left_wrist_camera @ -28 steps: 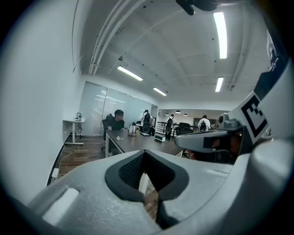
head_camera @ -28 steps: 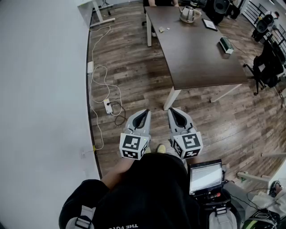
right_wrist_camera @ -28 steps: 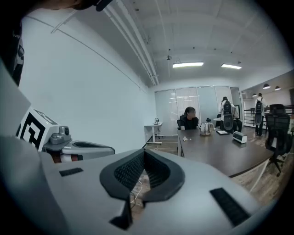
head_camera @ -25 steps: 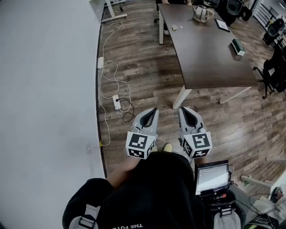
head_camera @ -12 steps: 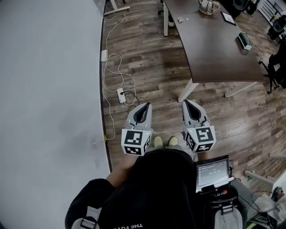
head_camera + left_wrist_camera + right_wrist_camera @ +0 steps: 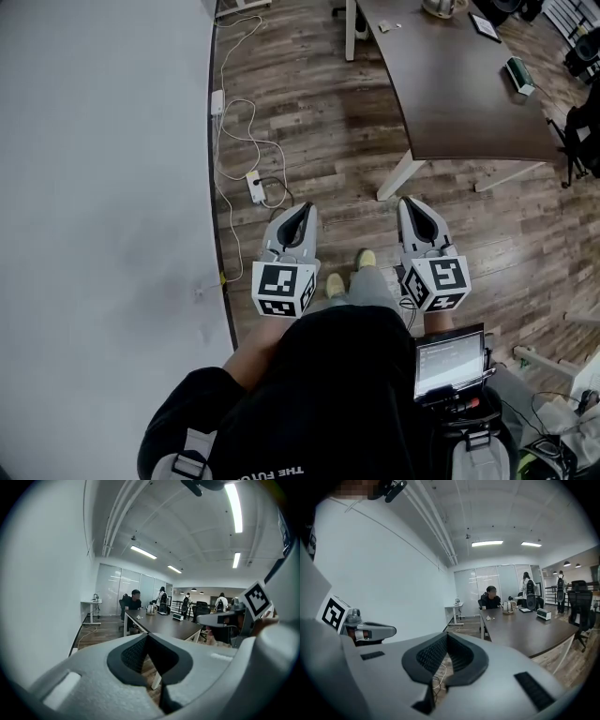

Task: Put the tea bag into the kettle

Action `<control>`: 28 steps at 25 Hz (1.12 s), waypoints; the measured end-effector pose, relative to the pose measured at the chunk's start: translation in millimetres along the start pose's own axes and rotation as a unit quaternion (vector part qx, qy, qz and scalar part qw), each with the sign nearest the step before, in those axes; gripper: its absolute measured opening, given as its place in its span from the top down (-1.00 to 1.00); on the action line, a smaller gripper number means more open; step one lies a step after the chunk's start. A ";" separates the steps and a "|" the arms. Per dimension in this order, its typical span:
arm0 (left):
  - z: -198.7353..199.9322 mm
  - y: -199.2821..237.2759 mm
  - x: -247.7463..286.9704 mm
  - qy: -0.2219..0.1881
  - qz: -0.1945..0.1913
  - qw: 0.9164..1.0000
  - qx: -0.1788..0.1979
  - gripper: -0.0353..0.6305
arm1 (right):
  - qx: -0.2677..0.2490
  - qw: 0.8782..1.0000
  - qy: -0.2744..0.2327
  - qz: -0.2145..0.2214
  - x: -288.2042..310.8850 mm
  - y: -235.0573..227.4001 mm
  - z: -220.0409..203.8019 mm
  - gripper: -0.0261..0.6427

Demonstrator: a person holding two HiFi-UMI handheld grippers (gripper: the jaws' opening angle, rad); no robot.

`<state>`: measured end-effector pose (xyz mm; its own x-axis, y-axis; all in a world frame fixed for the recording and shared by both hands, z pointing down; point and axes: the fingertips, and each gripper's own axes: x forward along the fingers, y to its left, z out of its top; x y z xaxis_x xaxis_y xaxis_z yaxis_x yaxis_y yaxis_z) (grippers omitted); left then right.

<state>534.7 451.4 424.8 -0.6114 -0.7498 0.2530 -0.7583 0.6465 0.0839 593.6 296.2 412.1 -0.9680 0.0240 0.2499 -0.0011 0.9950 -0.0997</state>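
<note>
Grey left gripper (image 6: 302, 214) and grey right gripper (image 6: 412, 206) have jaws pressed together, empty; the small pale tea bag (image 6: 489, 618) lies near the silver kettle (image 6: 508, 606) on the long dark table (image 6: 450, 103), well apart from both; best to walk closer first, then part one gripper's jaws over the bag.

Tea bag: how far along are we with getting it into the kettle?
Nothing looks done. What looks like the tea bag lies on the table near the kettle, far ahead. The left gripper and right gripper are shut and empty, over the floor. Left: reach the table, pick the bag, drop it in the kettle.
</note>
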 end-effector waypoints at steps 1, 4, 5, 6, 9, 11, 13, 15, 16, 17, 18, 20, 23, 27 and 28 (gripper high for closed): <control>-1.2 0.4 0.3 0.001 -0.002 1.000 -0.001 0.88 | -0.002 1.000 0.003 -0.001 0.7 -0.4 -1.6 0.91; -1.7 0.3 2.2 0.002 -0.005 1.000 0.002 0.88 | -0.005 1.000 0.007 -0.004 2.5 -1.0 -2.2 0.91; -0.6 0.3 4.0 0.002 -0.005 1.000 0.004 0.88 | -0.004 1.000 0.006 -0.002 3.5 -1.4 -0.8 0.91; 1.1 0.6 6.4 0.002 -0.004 1.000 0.005 0.88 | -0.003 1.000 0.005 0.001 5.0 -2.1 0.7 0.91; 5.1 1.9 12.7 0.000 -0.002 1.000 0.005 0.88 | -0.008 1.000 0.003 0.004 10.5 -3.7 3.1 0.91; 4.1 2.6 17.6 0.002 0.000 1.000 0.006 0.88 | -0.010 1.000 0.003 0.007 15.4 -4.8 4.4 0.91; 3.3 4.5 24.4 0.007 0.002 1.000 0.009 0.88 | -0.008 1.000 0.003 0.012 22.7 -7.4 6.0 0.91; 4.7 7.4 32.9 0.010 0.005 1.000 0.010 0.88 | -0.007 1.000 0.003 0.016 31.7 -12.2 8.3 0.91; 6.0 9.0 37.9 0.010 0.006 1.000 0.010 0.88 | -0.006 1.000 0.004 0.018 36.7 -15.3 9.5 0.91; 7.6 10.7 43.5 0.010 0.008 1.000 0.010 0.88 | -0.005 1.000 0.004 0.020 42.3 -18.8 10.8 0.91; 9.5 12.7 49.8 0.011 0.010 1.000 0.010 0.88 | -0.003 1.000 0.005 0.022 48.6 -22.4 12.1 0.91; 13.3 18.2 64.2 0.012 0.015 1.000 0.012 0.88 | 0.000 1.000 0.006 0.030 62.8 -28.8 14.4 0.91; 17.3 26.1 82.6 0.011 0.021 1.000 0.012 0.88 | -0.003 0.999 0.007 0.040 83.7 -35.7 16.0 0.91; 20.8 21.2 72.1 0.005 0.023 1.000 0.016 0.88 | -0.009 0.999 -0.002 0.045 79.1 -29.6 21.6 0.91; 23.3 22.8 77.7 0.005 0.023 1.000 0.017 0.88 | -0.009 0.999 -0.003 0.046 83.8 -32.6 24.6 0.91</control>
<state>464.7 404.7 424.0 -0.6443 -0.7175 0.2648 -0.7364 0.6755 0.0385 506.3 263.4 412.6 -0.9655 0.1152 0.2337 0.0928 0.9902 -0.1048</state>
